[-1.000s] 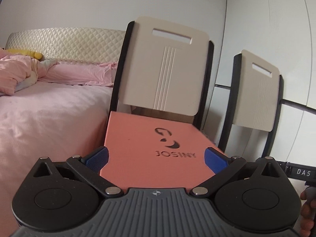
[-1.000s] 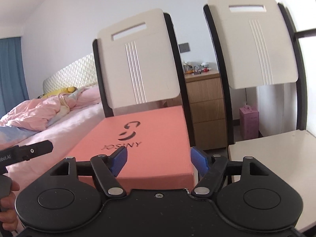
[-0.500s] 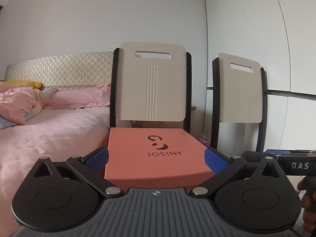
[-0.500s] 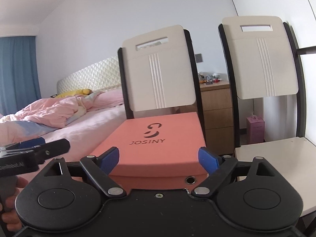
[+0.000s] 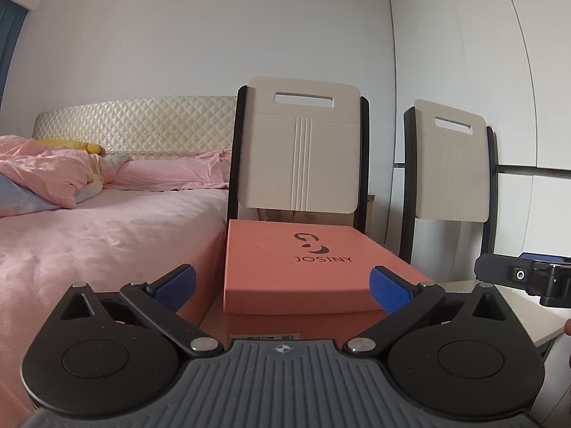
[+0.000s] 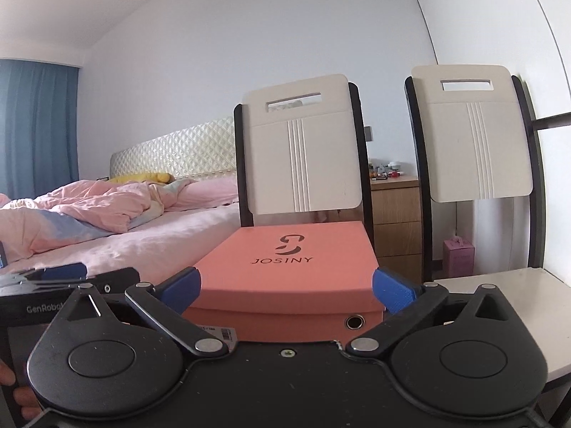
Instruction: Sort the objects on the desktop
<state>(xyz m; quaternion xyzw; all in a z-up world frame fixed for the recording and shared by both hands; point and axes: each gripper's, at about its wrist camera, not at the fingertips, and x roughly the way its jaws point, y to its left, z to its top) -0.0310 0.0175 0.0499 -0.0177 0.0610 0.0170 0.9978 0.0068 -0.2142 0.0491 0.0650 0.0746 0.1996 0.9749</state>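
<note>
A salmon-pink JOSINY shoebox [image 5: 307, 260] with its lid on sits on the seat of a white chair [image 5: 303, 149]. It also shows in the right wrist view [image 6: 296, 271]. My left gripper [image 5: 282, 287] is open and empty, just in front of the box. My right gripper [image 6: 287, 289] is open and empty, also just in front of the box. Neither touches it. The right gripper's body shows at the right edge of the left wrist view [image 5: 524, 278]. The left gripper's body shows at the left edge of the right wrist view [image 6: 64, 285].
A bed [image 5: 89, 221] with pink sheets and a crumpled duvet lies to the left of the chair. A second white chair [image 6: 478, 135] stands to the right, its seat [image 6: 506, 292] bare. A wooden nightstand [image 6: 394, 214] and a small pink box [image 6: 458, 255] stand behind.
Both grippers have drawn back and lowered from over the box. The box looks smaller and its front face shows. Both stay open.
</note>
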